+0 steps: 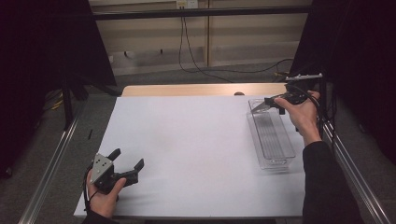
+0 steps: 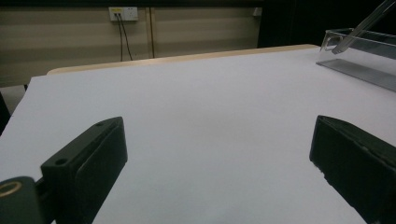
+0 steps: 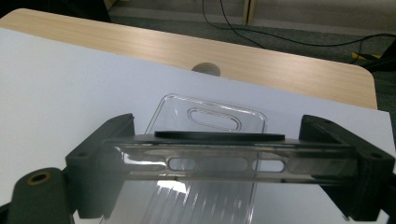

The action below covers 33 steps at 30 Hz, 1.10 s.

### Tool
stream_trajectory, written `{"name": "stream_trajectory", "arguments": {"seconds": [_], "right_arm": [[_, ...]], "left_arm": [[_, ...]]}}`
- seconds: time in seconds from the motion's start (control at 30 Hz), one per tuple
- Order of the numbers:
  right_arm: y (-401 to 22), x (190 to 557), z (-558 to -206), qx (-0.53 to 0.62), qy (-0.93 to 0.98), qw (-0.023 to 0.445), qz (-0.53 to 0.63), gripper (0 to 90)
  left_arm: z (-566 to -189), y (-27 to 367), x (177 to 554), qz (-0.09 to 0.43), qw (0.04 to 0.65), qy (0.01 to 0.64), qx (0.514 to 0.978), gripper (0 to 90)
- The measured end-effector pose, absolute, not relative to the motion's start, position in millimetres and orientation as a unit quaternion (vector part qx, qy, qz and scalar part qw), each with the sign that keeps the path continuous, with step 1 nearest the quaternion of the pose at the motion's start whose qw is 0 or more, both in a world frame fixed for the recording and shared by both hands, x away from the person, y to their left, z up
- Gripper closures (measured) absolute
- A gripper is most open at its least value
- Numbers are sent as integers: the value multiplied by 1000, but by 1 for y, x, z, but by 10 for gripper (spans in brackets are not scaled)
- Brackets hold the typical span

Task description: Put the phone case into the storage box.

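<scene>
While the left gripper (image 1: 127, 159) rests with jaws spread wide at the near left corner of the white table sheet (image 1: 187, 149), the right gripper (image 3: 224, 154) pinches a clear phone case (image 3: 210, 121) over the far end of the transparent tray (image 1: 280, 161).

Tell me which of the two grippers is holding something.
The right gripper: it clamps a clear phone case over the clear tray. The left gripper stands open, holding nothing.

Beige panelled wall (image 1: 154, 32) with a socket (image 1: 187, 3), cables (image 1: 196, 65) trailing onto grey floor (image 1: 93, 116)
</scene>
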State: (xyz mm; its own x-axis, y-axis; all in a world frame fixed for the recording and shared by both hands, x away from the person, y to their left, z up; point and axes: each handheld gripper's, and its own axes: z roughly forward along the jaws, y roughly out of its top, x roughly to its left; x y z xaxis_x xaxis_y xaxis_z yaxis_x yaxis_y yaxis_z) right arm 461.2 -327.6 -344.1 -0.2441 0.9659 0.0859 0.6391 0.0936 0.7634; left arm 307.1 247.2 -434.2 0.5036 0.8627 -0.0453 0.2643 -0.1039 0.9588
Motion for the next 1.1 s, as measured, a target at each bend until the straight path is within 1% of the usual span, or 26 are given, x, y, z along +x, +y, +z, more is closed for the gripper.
{"name": "stream_trajectory", "arguments": {"seconds": [0.33, 0.9, 1.1], "right_arm": [[-320, 466, -353, 583, 696, 236, 345, 117], [-310, 471, -358, 601, 680, 254, 334, 116], [-307, 475, -360, 604, 670, 267, 338, 116]], "left_arm": [[-434, 246, 307, 281, 528, 405, 692, 39], [-434, 245, 307, 277, 530, 401, 694, 39], [-434, 245, 307, 276, 530, 401, 694, 39]]}}
